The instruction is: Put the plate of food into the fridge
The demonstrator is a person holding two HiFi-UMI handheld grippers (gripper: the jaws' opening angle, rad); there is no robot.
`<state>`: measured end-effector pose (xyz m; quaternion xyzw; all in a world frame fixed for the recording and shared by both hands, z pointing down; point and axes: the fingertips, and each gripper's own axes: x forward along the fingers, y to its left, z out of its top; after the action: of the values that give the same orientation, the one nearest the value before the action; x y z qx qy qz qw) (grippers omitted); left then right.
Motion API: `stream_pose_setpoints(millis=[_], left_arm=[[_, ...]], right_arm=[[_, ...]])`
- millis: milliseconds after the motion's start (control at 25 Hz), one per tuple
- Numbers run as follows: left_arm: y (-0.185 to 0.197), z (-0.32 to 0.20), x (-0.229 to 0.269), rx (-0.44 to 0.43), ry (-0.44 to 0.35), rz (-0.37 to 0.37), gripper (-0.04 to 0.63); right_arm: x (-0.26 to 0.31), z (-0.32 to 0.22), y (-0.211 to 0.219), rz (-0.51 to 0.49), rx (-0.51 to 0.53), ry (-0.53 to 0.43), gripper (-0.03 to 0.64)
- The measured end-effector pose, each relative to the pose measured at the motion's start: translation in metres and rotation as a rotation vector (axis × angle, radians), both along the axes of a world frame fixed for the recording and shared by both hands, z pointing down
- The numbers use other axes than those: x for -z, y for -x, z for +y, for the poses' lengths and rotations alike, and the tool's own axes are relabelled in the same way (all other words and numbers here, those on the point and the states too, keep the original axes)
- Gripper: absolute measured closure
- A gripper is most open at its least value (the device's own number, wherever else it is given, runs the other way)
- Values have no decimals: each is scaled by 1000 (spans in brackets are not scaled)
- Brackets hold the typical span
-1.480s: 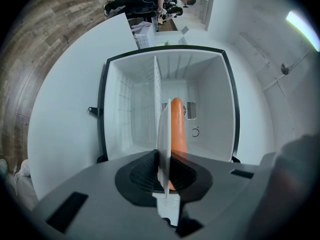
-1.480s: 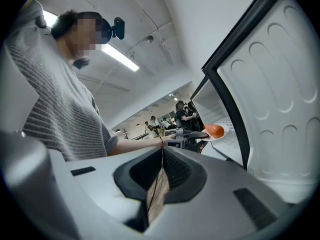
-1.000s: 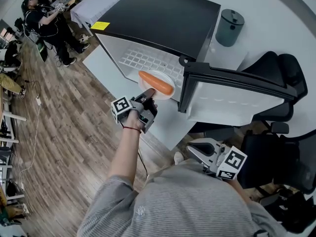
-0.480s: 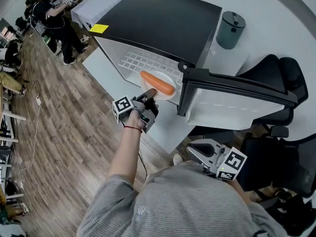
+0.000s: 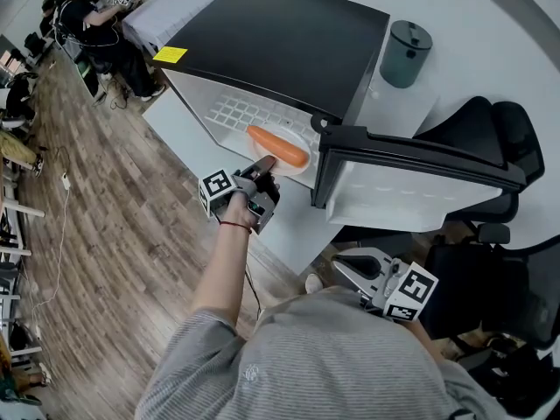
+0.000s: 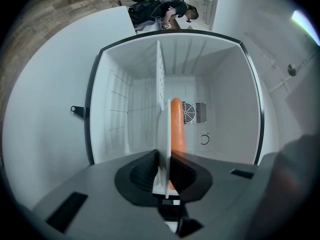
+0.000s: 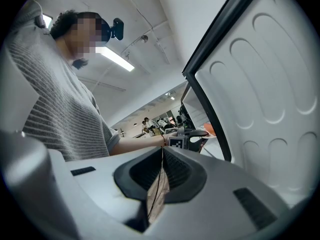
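A white plate [image 5: 290, 138] carrying a long orange carrot [image 5: 278, 146] hangs level at the mouth of the open white fridge [image 5: 229, 110] with a black top. My left gripper [image 5: 265, 165] is shut on the plate's near rim. In the left gripper view the plate [image 6: 163, 129] shows edge-on between the pads, the carrot [image 6: 176, 121] lies beside it, and the bare white fridge interior [image 6: 220, 109] is ahead. My right gripper [image 5: 348, 268] hangs low by the person's waist, shut on nothing [image 7: 162, 160].
The fridge door [image 5: 420, 182] stands open to the right of the plate, close to my right gripper view [image 7: 265, 84]. A dark lidded bin [image 5: 405, 49] and a black chair [image 5: 499, 129] are at the right. People [image 5: 87, 16] are at the far left, on the wood floor [image 5: 105, 234].
The left gripper and the plate have barely shifted at the fridge opening. The right gripper has stayed where it was.
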<state>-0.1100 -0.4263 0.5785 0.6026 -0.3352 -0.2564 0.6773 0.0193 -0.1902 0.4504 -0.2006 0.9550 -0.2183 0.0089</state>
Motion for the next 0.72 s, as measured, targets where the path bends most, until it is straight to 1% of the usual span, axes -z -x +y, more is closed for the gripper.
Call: stream_pose_setpoints(millis=[360,480,640,720], left_arm=[[-4,-8,-1,14,12,-5,554],[-6,-11,0,19,0,-11,554],[-7,-16,3,54,-4,4,554],[-7,-19,4,71,-2,3,538]], right_arm=[[0,-1,-3,5,-10,0,603],[0,-2,-4,5,-9,1,603],[-2,-3,-4,5,-7,5,603],[-2,-3,-4,6,-6,4,603]])
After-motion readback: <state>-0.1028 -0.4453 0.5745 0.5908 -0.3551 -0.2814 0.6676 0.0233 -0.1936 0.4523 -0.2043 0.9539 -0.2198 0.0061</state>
